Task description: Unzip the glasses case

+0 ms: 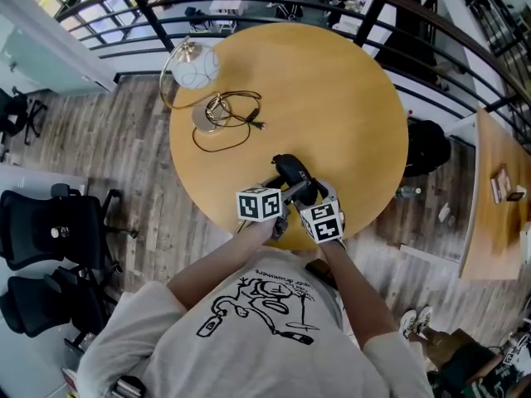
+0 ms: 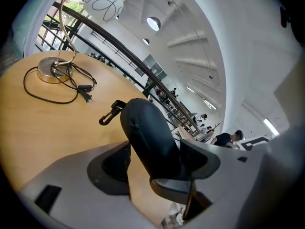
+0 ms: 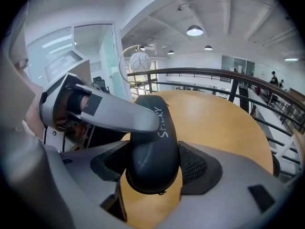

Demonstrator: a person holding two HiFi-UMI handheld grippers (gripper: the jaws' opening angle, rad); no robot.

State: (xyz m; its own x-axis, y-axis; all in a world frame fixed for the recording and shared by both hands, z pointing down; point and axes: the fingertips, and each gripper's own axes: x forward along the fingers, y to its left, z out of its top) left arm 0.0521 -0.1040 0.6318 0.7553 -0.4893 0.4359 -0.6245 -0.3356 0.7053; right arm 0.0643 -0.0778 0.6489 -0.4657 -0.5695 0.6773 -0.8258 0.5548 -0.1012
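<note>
1. The glasses case (image 3: 152,147) is black, one piece, and looks closed. It is held up off the counter (image 1: 332,89), over the near edge and just in front of me.
2. The right tool (image 3: 155,166) pinches the near end of the case, with both pads pressed on its sides. This is my anchor hand.
3. The left tool (image 2: 152,163) is spread wide with the case between its jaws. The case leans on one jaw, and bare counter shows in the gap at the other pad, so it has no grip there.
4. No view shows me the zip pull. A small clip (image 2: 108,114) hangs off the far end of the case.
5. Step, as I judge it: I am setting up, and the unzipping has not started.
6. Next, I hold the right tool steady, roll the case until the zipper seam faces up, and find the pull. Then I close the left tool on the pull alone and drag it along the seam. The risk is pinching the shell instead of the pull.
7. Counts:
   - 1 glasses case
   - 1 clip
   - 2 tools, each with 1 marker cube (image 1: 259,204)
   - 1 round counter
   - 1 lamp (image 1: 195,66), at the far left of the counter, well apart from the case
   - 1 cord (image 1: 236,123), looped beside the lamp's base
</note>
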